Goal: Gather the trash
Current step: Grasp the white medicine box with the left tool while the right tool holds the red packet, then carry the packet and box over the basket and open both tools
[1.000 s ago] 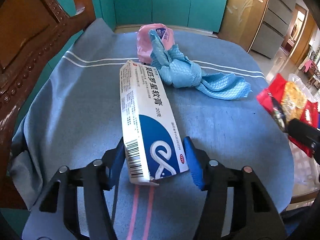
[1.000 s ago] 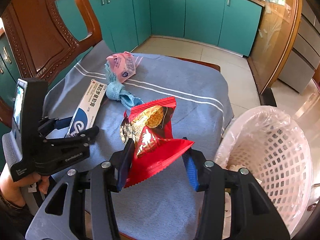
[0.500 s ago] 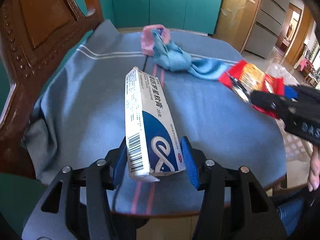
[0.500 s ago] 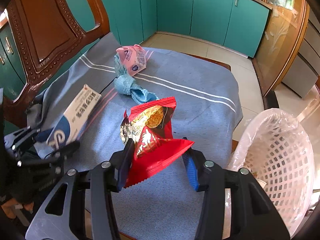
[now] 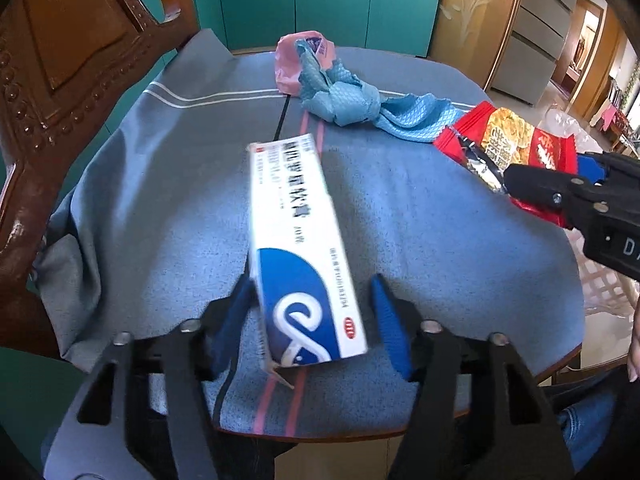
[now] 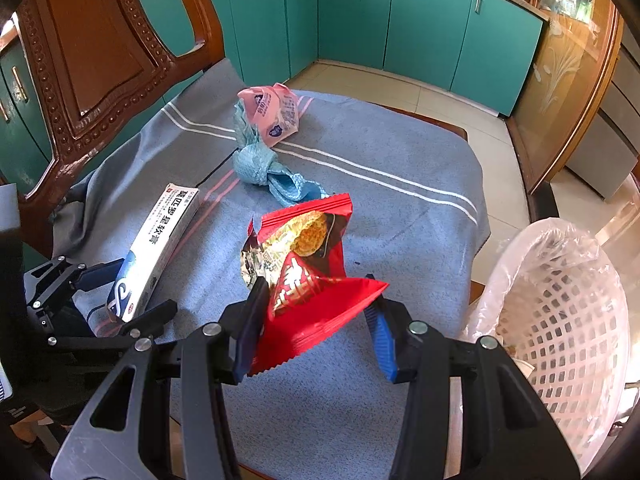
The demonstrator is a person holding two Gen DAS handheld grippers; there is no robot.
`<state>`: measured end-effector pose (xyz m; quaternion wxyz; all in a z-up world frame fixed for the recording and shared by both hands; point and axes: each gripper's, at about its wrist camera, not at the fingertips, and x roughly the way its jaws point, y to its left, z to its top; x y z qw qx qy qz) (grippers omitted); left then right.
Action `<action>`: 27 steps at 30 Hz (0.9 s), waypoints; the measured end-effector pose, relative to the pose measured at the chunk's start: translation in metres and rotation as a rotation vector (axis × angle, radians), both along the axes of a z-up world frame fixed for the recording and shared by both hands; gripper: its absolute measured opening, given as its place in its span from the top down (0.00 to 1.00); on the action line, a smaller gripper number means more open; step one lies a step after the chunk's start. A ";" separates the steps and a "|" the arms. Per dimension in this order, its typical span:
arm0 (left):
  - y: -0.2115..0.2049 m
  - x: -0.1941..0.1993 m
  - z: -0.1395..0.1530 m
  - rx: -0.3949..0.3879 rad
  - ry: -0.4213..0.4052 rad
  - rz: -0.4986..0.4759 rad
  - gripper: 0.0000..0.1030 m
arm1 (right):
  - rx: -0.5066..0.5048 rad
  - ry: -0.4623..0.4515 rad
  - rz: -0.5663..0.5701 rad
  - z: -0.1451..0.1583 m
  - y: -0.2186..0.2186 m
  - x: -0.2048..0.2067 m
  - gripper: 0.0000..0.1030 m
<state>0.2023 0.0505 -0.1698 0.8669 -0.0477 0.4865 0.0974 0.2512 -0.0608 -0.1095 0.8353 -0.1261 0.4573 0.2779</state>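
A: Left to right. Left hand-held gripper (image 5: 310,320): clamped on the near end of the ointment box (image 5: 298,246), which it holds lifted off the table (image 6: 420,168). Box is white card, blue swoosh, print along its length, one end flap loose.

B: Middle of the table?

A: Pink packet (image 6: 274,114) at the far side, touching a knotted blue cloth (image 6: 266,168). Both lying on the grey-blue tablecloth, untouched.

B: Right side?

A: Right hand-held gripper (image 6: 316,320): clamped on the red snack wrapper (image 6: 308,264), torn open, crumpled, foil lining showing. Held above the table, not yet over the bin.

B: And the bin?

A: White lattice trash basket (image 6: 568,312) with a clear liner, just beside the table's right edge. Something pale at its bottom, too unclear to name.

B: Progress?

A: Early, I'd judge. Two pieces in hand, neither dropped. Packet and possibly the cloth left after that.
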 end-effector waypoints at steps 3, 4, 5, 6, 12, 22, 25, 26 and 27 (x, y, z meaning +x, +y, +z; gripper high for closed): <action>0.002 -0.001 0.001 -0.004 -0.007 -0.003 0.55 | -0.001 0.000 0.001 0.000 0.000 0.000 0.53; 0.004 -0.002 0.002 -0.007 -0.012 0.001 0.57 | -0.001 0.000 0.002 0.000 0.001 0.000 0.53; 0.004 -0.003 0.002 -0.011 -0.015 0.004 0.60 | -0.001 0.000 0.001 0.000 0.001 0.000 0.53; 0.006 -0.004 0.003 -0.016 -0.023 0.007 0.60 | -0.001 0.000 0.001 0.000 0.001 0.000 0.53; 0.004 -0.017 0.014 -0.006 -0.059 0.015 0.60 | -0.006 -0.003 0.008 -0.001 0.003 -0.001 0.53; -0.005 -0.030 0.039 0.046 -0.121 0.014 0.60 | -0.006 -0.007 0.012 0.001 0.004 -0.004 0.53; -0.009 -0.034 0.046 0.066 -0.139 0.017 0.60 | 0.000 -0.012 0.011 0.003 0.003 -0.004 0.53; -0.010 -0.035 0.049 0.070 -0.145 0.017 0.60 | 0.003 -0.014 0.011 0.003 0.003 -0.005 0.53; -0.011 -0.036 0.051 0.073 -0.149 0.017 0.60 | 0.008 -0.017 0.011 0.004 0.002 -0.005 0.53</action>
